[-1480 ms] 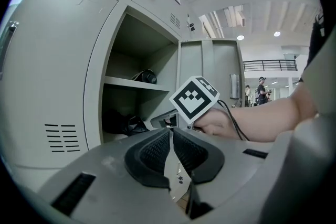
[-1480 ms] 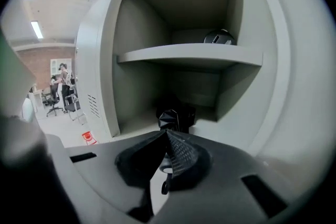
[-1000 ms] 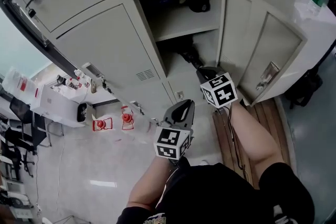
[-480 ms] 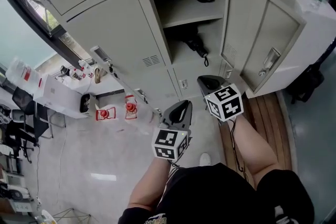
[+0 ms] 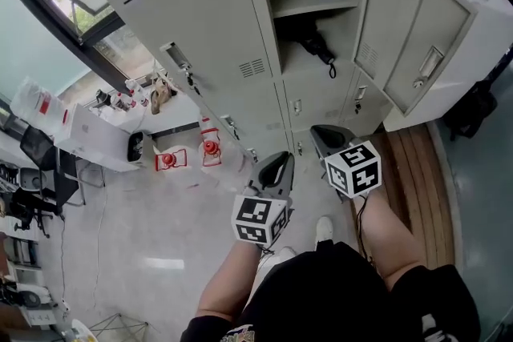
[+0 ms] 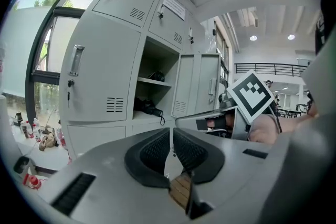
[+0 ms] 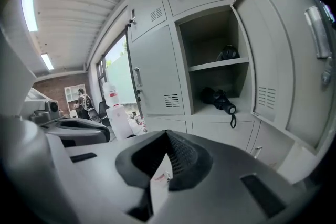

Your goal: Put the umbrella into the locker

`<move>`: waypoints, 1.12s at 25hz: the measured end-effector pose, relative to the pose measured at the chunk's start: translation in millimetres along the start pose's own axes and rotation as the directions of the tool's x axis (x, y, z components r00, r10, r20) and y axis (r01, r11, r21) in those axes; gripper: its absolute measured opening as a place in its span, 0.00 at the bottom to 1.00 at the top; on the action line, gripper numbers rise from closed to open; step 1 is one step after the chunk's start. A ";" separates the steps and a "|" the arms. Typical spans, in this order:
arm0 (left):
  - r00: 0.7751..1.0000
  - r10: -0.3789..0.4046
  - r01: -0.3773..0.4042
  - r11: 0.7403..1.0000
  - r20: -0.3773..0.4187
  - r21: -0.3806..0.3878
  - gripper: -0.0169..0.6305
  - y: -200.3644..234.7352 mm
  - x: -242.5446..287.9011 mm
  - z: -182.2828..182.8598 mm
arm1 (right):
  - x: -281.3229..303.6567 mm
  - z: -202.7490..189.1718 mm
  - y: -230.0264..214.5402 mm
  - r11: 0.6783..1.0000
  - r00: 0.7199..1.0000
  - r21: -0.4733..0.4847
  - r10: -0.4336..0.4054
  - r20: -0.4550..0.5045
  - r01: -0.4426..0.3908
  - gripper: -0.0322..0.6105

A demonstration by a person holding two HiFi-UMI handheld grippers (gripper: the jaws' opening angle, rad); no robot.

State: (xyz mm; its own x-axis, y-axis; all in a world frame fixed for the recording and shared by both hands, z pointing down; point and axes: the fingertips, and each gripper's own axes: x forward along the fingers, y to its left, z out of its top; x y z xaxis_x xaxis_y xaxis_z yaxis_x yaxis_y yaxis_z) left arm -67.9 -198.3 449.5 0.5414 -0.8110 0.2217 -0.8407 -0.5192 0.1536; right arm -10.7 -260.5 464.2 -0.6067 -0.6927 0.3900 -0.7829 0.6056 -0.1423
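On the lower shelf, the umbrella (image 5: pixel 314 44) is stowed.
It lies on its side inside the open locker (image 5: pixel 314 9), deep enough to sit flat. Its wrist strap dangles over the front edge of the shelf, which suggests it went in tip first with the handle end left nearest the opening. The door (image 5: pixel 417 36) is swung wide to the right, so the bay is unobstructed and likely waits to be shut. A second dark item sits on the shelf above, apart from the umbrella. Both tools are well back from the locker, low near the person's legs. The left gripper (image 6: pixel 171 139) and right gripper (image 7: pixel 167 144) each have their pads pressed together on nothing, which fits a load already delivered.
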 end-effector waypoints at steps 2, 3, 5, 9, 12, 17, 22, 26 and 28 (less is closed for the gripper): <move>1.000 -0.006 0.006 1.000 0.000 -0.009 0.08 3.1 -13.2 -4.1 | -4.5 -5.4 14.1 1.000 1.000 0.011 -0.007 0.000 0.007 0.13; 1.000 -0.012 0.012 1.000 0.000 -0.013 0.08 3.4 -19.2 -6.0 | -7.7 -8.3 20.7 1.000 1.000 0.013 -0.012 -0.001 0.012 0.13; 1.000 -0.028 0.028 0.999 0.002 -0.016 0.08 2.2 -28.8 -8.6 | -14.9 -12.9 31.7 1.000 1.000 0.011 -0.024 -0.001 0.024 0.13; 0.998 -0.061 0.061 0.998 0.006 -0.013 0.08 -2.6 -42.9 -15.1 | -27.7 -23.6 49.0 0.999 0.999 0.012 -0.051 -0.001 0.051 0.13; 0.997 -0.083 0.083 0.996 0.006 -0.015 0.08 -6.3 -51.3 -20.3 | -37.8 -32.1 60.1 0.997 0.998 0.014 -0.069 -0.004 0.069 0.13; 0.992 -0.124 0.124 0.992 0.012 -0.012 0.08 -15.6 -62.5 -22.1 | -55.6 -37.2 72.1 0.994 0.994 0.009 -0.105 0.000 0.105 0.13; 0.989 -0.147 0.147 0.989 0.024 -0.004 0.08 -22.2 -74.1 -19.1 | -68.4 -38.1 82.4 0.992 0.992 0.008 -0.127 0.008 0.127 0.13; 0.987 -0.161 0.161 0.987 0.030 0.002 0.08 -24.6 -80.6 -18.0 | -73.9 -37.9 87.8 0.990 0.990 0.012 -0.142 0.017 0.142 0.13; 0.986 -0.164 0.164 0.986 0.031 0.004 0.08 -24.5 -83.3 -18.0 | -75.2 -38.8 90.5 0.989 0.989 0.014 -0.146 0.018 0.146 0.13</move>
State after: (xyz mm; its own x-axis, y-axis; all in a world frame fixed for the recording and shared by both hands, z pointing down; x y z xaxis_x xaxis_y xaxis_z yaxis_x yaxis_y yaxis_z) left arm -92.2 -113.2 444.6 0.6712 -0.7230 0.1635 -0.7407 -0.6462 0.1836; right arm -30.6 -138.4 457.3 -0.4882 -0.7807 0.3900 -0.8649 0.4925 -0.0969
